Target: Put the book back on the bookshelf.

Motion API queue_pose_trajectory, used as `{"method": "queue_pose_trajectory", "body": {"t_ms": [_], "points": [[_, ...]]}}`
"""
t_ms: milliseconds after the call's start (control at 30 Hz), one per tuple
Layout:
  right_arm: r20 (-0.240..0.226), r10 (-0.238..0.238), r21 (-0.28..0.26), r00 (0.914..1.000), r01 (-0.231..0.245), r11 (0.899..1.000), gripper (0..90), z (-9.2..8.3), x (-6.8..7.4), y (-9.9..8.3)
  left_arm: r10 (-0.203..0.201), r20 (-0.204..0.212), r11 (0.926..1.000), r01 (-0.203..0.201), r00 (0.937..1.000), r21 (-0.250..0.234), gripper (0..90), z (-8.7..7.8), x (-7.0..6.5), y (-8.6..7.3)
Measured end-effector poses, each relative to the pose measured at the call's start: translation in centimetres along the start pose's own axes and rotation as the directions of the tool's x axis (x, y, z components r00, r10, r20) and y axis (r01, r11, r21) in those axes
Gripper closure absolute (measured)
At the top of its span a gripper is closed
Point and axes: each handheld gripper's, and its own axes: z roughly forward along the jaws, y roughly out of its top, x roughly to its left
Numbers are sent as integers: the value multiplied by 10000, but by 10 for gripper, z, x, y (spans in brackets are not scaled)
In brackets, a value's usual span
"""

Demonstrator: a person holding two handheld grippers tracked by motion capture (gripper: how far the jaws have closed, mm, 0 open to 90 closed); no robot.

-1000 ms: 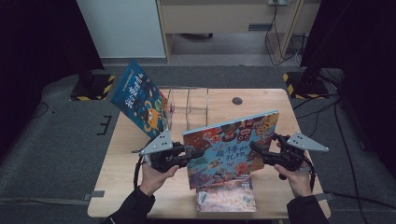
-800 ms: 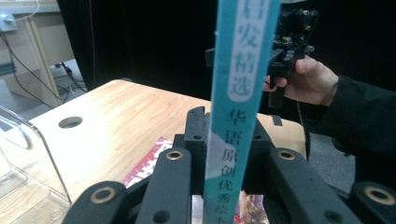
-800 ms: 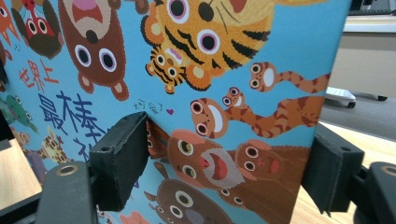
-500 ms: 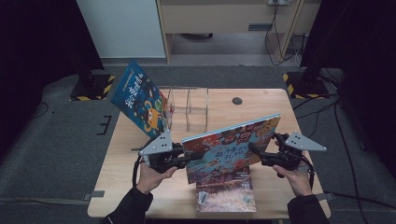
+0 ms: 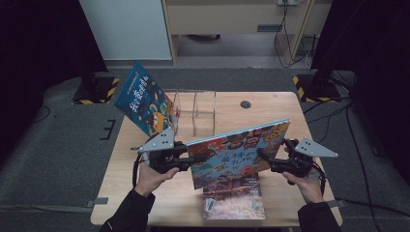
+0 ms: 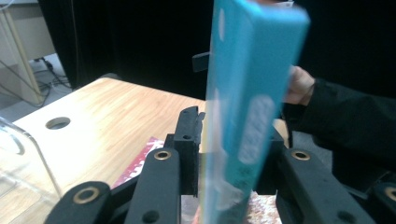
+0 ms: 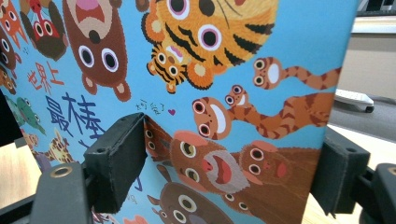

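Note:
A picture book (image 5: pixel 237 154) with cartoon animals on a blue cover hangs tilted over the table, between my two grippers. My right gripper (image 5: pixel 263 157) is shut on its right edge. In the right gripper view the cover (image 7: pixel 210 70) slants between the jaws of that gripper (image 7: pixel 229 172), one pad (image 7: pixel 116 158) on its face. My left gripper (image 5: pixel 191 162) is at the book's left edge. Its jaws have just been opening. In the left gripper view the blurred teal edge (image 6: pixel 252 70) still stands between them (image 6: pixel 236 158).
A second book (image 5: pixel 232 200) lies flat on the wooden table (image 5: pixel 280 104) under the held one. A clear rack (image 5: pixel 196 108) stands at the back, with a blue book (image 5: pixel 145 104) leaning at its left end. A round hole (image 5: pixel 245 104) is in the tabletop behind.
The held book has tipped a little flatter, so slightly more of the flat book beneath shows. Both hands have stayed about where they were.

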Motion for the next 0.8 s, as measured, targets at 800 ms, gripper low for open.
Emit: {"method": "queue_pose_trajectory", "body": {"t_ms": [800], "points": [[156,-39,202,9999,35,9998,215,0,3,2,1618,10,9365,-1539,9868,3152,637,23,-15,87]]}}
